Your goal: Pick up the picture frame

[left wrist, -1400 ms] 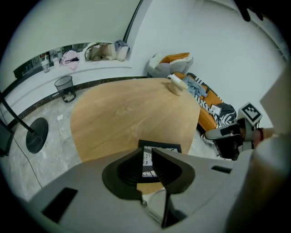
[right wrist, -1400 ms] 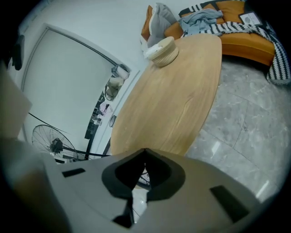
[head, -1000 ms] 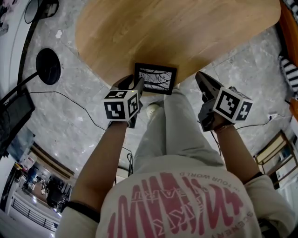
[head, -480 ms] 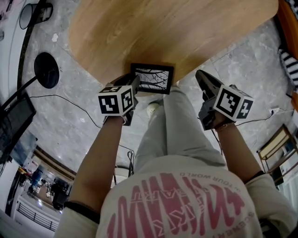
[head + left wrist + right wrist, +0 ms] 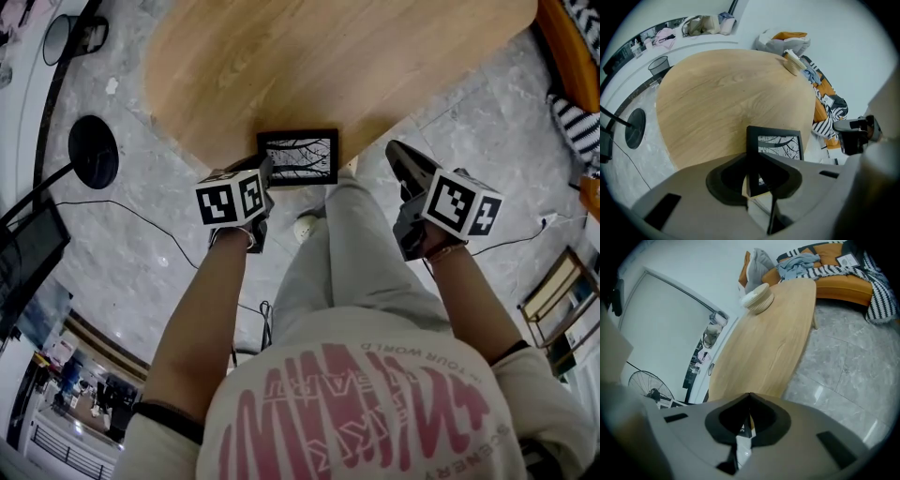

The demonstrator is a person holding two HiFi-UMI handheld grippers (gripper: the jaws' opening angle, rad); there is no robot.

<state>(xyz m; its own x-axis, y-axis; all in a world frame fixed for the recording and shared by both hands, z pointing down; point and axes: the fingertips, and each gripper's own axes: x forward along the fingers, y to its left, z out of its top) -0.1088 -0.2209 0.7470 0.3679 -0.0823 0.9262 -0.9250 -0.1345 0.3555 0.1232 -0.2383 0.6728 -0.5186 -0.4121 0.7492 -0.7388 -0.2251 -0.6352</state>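
Observation:
A black picture frame [image 5: 300,157] with a branch print lies flat at the near edge of the oval wooden table [image 5: 328,66]. My left gripper [image 5: 265,171] points steeply down at the frame's left side. In the left gripper view, the frame [image 5: 780,145] has its left rail between the closing jaws of my left gripper [image 5: 753,155], and both pads meet that rail. My right gripper [image 5: 396,152] hangs off the table's edge to the right of the frame. Its jaws are shut and hold nothing [image 5: 749,397].
A pale woven bowl [image 5: 757,297] stands at the table's far end. An orange sofa with striped cloth [image 5: 862,273] lies beyond it. A black round stand base [image 5: 96,133] and a cable lie on the marble floor at left. The person's legs [image 5: 347,244] are just below the table edge.
The left gripper has crept slightly in on the frame's left edge and stays there. The right gripper has kept its place. The head view has drifted a little.

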